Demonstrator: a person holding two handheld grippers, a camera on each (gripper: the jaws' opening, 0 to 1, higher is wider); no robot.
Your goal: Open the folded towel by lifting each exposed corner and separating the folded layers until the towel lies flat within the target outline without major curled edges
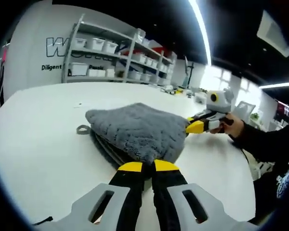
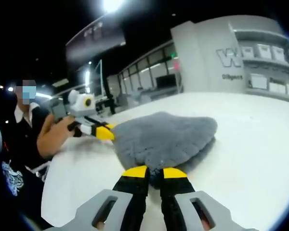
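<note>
You see, at 11 o'clock in the left gripper view, a grey metal shelving unit (image 1: 118, 55) carrying white plastic storage bins (image 1: 97, 44). Beside it, at 10 o'clock, a white wall with dark lettering (image 1: 33, 53). At 1 o'clock, a long white ceiling light strip (image 1: 200, 26). Below all, the broad white tabletop (image 1: 43, 139).

Grey plush towel (image 1: 137, 130) lies folded, seemingly layered, on the table (image 1: 43, 144).

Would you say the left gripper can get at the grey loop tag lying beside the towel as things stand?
Probably not at once: the left gripper is pinching the towel edge. The loop tag lies bare on the white table, so after letting go the way looks free.
</note>
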